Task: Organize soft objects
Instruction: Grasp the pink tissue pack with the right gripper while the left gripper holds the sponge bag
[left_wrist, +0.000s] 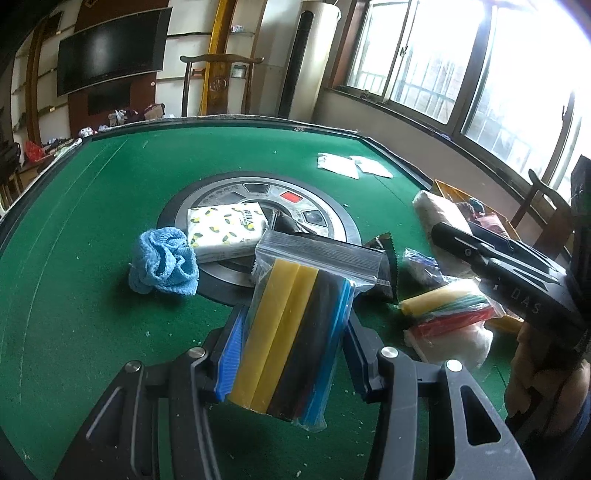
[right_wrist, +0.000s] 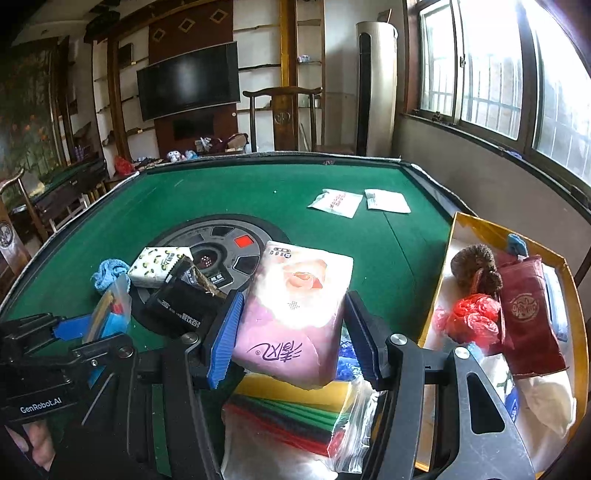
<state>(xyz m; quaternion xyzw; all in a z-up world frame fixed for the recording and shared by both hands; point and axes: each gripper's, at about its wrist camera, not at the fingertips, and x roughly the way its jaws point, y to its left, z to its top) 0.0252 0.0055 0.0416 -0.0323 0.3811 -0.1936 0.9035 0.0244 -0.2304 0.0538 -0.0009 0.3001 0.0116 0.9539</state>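
A: What is the left gripper (left_wrist: 291, 332) holding?

B: It is pinching a clear zip-top plastic bag of yellow, black and blue foam strips (left_wrist: 295, 332) between its blue ribbed pads (left_wrist: 231, 354), lifted above the green felt table (left_wrist: 74, 258). The film is looking slick, so the bag could be sliding out, I'd judge.

A: And the right gripper (right_wrist: 291, 332)?

B: It is clamping a pink rose-printed soft tissue pack (right_wrist: 295, 314), hanging over a bagged stack of yellow, green and red sheets (right_wrist: 291, 417). The pack is squashy, so a tight squeeze is likely denting it.

A: Where would they go?

B: Probably the yellow-rimmed cardboard box (right_wrist: 458, 236) at the right, already holding a dark red fabric pouch (right_wrist: 528, 314) and a crinkly red plastic bag (right_wrist: 469, 317). It is looking crowded; dropped items could be spilling over the rim.

A: Anything left?

B: A crumpled blue knit cloth (left_wrist: 162, 262) and a lemon-printed tissue pack (left_wrist: 225, 229) are lying near the centre.
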